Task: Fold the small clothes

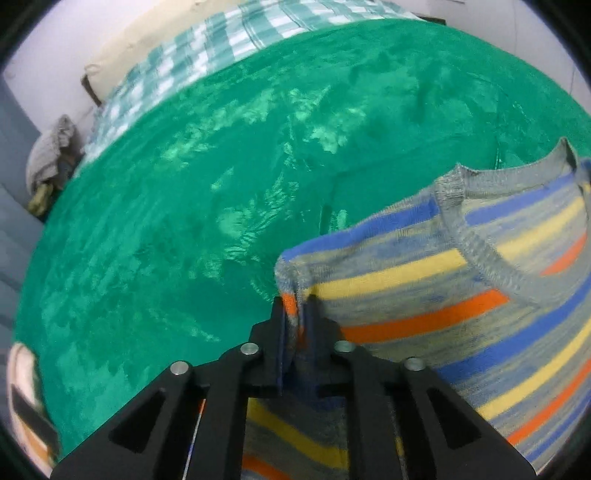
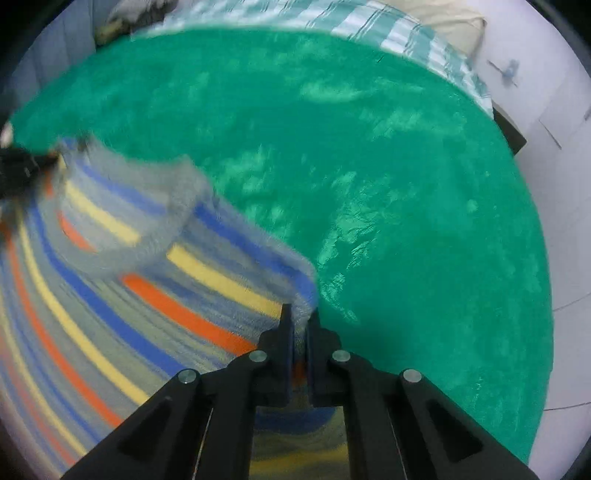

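Observation:
A small striped shirt (image 1: 461,280), grey with blue, yellow and orange bands and a grey ribbed collar, lies over a green blanket (image 1: 221,184). My left gripper (image 1: 297,301) is shut on the shirt's left shoulder corner, cloth bunched between its black fingers. In the right wrist view the same striped shirt (image 2: 110,277) spreads to the left, blurred. My right gripper (image 2: 301,312) is shut on its right shoulder corner. The left gripper (image 2: 22,166) shows dimly at the far left edge of that view, at the shirt's other shoulder.
The green blanket (image 2: 369,166) covers a bed. A green-and-white checked sheet (image 1: 207,48) and a cream pillow (image 1: 155,33) lie at its far end. A grey bundle of cloth (image 1: 51,151) sits off the bed's left side. White walls surround the bed.

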A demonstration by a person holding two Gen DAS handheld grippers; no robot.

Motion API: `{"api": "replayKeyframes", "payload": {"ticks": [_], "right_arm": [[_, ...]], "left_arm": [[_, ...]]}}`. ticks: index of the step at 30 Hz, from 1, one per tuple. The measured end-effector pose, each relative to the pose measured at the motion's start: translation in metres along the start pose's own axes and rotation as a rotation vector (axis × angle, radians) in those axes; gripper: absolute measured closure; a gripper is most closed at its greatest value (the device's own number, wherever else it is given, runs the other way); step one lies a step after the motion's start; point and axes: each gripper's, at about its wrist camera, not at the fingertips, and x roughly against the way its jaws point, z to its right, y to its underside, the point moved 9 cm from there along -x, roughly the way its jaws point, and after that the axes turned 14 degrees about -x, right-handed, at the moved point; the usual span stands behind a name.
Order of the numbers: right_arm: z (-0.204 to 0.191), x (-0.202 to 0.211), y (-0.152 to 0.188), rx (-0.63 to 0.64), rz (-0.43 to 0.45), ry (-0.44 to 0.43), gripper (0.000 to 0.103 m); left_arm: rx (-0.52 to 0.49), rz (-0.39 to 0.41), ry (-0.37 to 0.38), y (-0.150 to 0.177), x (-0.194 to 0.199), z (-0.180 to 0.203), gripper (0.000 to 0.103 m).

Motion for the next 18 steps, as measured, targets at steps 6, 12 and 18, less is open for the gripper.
{"api": "replayKeyframes", "payload": {"ticks": [6, 12, 18], "right_arm": [[0.039, 0.06, 0.01, -0.17, 0.102, -0.042, 0.022], [0.062, 0.154, 0.096, -0.192, 0.155, -0.032, 0.021], [0.025, 0.233, 0.209, -0.211, 0.169, -0.129, 0.021]], "left_arm": [[0.152, 0.099, -0.021, 0.035, 0.092, -0.029, 0.022], [0.242, 0.169, 0.064, 0.117, 0.201, -0.017, 0.01], [0.276, 0.149, 0.204, 0.185, 0.26, 0.05, 0.008]]}}
